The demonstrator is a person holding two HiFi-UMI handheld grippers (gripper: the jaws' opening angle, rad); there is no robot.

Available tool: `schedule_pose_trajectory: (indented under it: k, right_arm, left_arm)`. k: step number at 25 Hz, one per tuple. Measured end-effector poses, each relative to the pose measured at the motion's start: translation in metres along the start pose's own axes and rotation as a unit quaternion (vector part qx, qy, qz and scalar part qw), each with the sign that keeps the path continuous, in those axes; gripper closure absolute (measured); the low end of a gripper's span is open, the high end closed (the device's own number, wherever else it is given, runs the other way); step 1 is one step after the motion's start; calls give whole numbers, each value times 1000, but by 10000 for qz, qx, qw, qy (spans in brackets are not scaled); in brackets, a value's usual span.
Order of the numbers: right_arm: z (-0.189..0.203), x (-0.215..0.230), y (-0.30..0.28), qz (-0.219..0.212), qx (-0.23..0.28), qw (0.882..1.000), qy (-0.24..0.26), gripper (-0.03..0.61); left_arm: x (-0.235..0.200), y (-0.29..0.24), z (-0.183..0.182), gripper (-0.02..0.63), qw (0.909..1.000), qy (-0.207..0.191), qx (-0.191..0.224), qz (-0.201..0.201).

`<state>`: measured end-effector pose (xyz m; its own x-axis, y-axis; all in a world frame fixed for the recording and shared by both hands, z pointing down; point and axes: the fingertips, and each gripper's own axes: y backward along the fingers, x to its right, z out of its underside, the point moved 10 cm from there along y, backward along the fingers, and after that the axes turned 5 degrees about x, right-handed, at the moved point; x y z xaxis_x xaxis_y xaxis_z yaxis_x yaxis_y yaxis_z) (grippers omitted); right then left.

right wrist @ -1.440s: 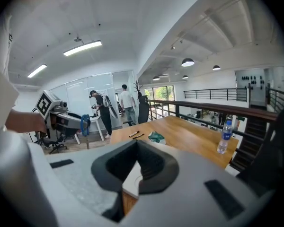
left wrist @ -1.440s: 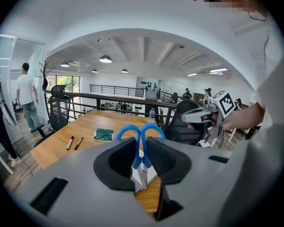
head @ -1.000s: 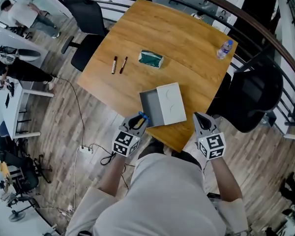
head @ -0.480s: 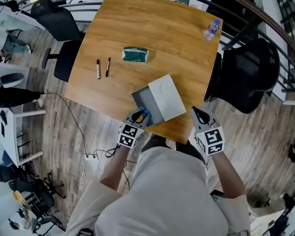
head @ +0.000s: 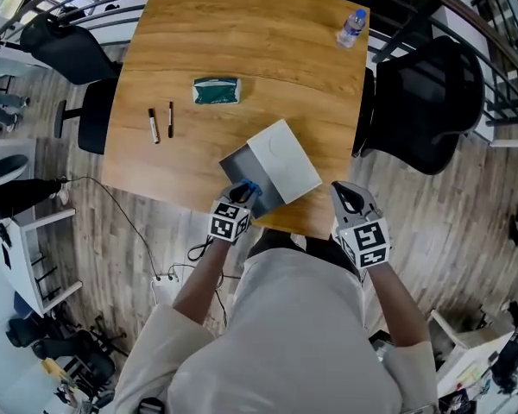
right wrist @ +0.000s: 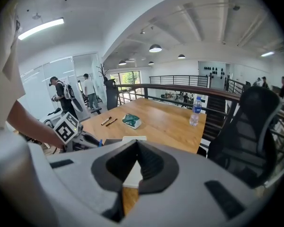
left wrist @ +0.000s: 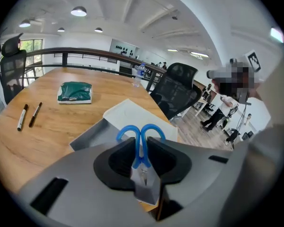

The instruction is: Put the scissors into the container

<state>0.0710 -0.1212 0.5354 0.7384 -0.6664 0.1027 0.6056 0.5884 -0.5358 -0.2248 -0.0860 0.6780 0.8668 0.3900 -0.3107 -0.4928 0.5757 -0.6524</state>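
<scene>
Left gripper (head: pixel 241 197) moved nearer container (head: pixel 283 152), scissors (head: pixel 252 188) seemingly at its opening

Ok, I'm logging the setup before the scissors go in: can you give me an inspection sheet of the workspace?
Surface: wooden table.
Job's things: scissors in left claw; box on its side at the near edge, opening facing them.
Clutter: two pens, green pack, bottle.
Grippers: left claw shut on scissors; right claw shut, empty.
Cables: power strip on floor.
Surroundings: black chairs.
</scene>
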Motion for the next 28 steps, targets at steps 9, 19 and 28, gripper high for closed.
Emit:
schedule_pose_trajectory:
  k: [9,19,28]
  right_arm:
    - [11,-9,8,167,-119,9996,-167,575]
    - [23,-2,16,303,-200,9988,-341,575]
    - [28,2,16,363,-221,9980,-468,575]
  left_arm:
    - [-14,-30,20,540,9983,219,-542,-69]
    - [-20,-57,28,540,9950,483,-867,-123]
    - [-30,-70,32,538,9897,557,-1162,-623]
